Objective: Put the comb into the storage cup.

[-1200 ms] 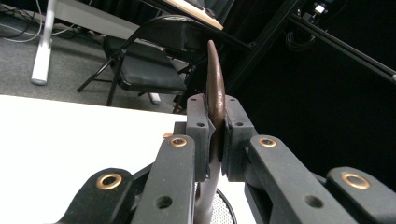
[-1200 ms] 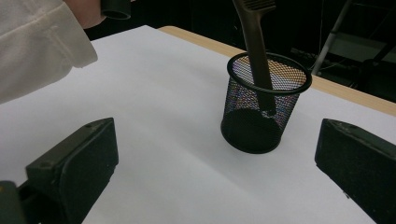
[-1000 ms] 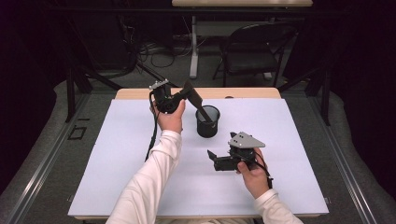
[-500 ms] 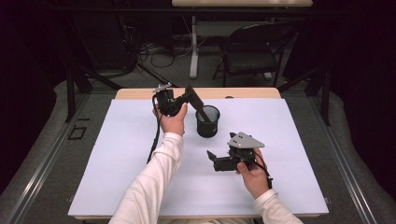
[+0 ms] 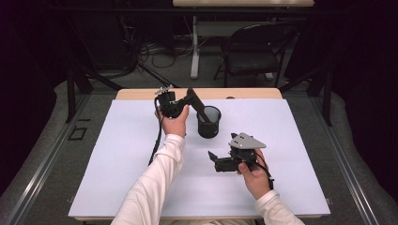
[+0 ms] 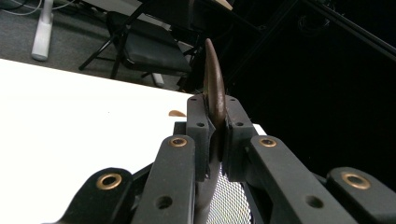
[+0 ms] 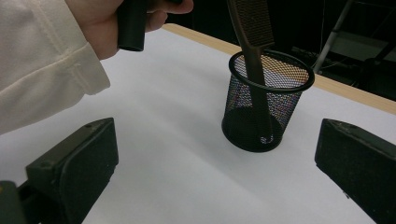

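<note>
A black mesh cup stands on the white table, a little behind its middle. My left gripper is raised just left of the cup and is shut on a brown comb. The comb slants down, with its lower end inside the cup. In the left gripper view the comb shows edge-on, pinched between the pads of the left gripper. My right gripper rests low on the table in front of the cup, open with nothing between its fingers. In the right gripper view the cup and comb stand beyond the right gripper.
A wooden strip runs along the table's far edge. A dark folding chair and cables on the floor lie beyond it. The person's left hand and white sleeve cross the upper left of the right gripper view.
My left gripper has edged slightly toward the cup with the comb still gripped. The right gripper has stayed where it was.
</note>
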`<action>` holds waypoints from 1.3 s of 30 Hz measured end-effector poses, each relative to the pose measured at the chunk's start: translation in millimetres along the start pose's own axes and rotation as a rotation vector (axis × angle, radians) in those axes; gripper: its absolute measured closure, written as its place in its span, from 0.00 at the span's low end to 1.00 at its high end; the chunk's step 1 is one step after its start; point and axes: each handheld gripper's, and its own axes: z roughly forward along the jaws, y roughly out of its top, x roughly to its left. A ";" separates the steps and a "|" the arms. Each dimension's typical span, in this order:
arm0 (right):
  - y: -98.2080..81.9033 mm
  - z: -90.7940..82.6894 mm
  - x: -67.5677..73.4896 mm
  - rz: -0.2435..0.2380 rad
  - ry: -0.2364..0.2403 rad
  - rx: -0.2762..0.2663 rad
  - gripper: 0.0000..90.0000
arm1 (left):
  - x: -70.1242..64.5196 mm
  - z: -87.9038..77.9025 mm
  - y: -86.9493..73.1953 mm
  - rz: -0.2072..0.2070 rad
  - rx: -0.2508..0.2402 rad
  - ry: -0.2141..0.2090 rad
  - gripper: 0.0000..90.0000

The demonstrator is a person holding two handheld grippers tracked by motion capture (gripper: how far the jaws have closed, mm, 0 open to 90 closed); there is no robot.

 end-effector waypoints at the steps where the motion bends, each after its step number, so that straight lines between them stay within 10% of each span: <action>1: 0.0 0.0 0.0 -0.002 -0.001 0.001 0.00 | 0.1 0.1 0.0 -0.002 0.000 0.002 0.94; 24: -0.2 0.5 0.5 -0.006 -0.003 0.001 0.00 | 4.2 0.1 0.6 -0.019 0.004 0.009 0.93; 39: -0.5 0.8 0.9 -0.009 -0.002 0.005 0.00 | 19.4 -2.1 -0.9 -0.099 -0.003 -0.001 0.93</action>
